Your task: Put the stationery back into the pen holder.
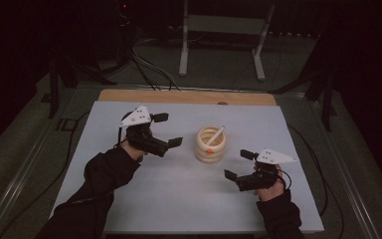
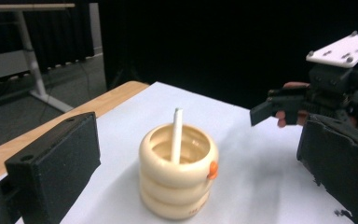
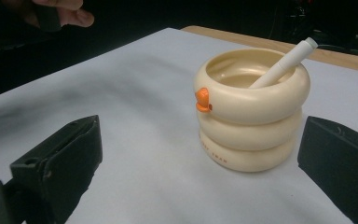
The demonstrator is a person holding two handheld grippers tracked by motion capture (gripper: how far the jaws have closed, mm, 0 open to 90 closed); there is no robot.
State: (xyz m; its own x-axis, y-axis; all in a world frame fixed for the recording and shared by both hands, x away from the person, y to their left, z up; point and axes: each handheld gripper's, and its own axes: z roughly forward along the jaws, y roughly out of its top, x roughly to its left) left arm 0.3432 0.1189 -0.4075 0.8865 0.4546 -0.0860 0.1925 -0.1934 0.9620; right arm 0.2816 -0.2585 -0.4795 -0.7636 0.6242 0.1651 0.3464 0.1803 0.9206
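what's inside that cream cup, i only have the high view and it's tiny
Observer: A white pen leans inside the ringed holder, its capped end sticking out over the rim.
Operator: is that orange dot a part of the holder
Observer: It looks so: a small orange knob sits on the outside of the top ring, seen close in the right gripper view.
Operator: anything on the lower rings
Observer: Faint lettering runs along the bottom ring, too small to read.
Operator: are my grippers clear of it
Observer: Yes. The left gripper and the right gripper are both open and apart from the holder, one on each side.
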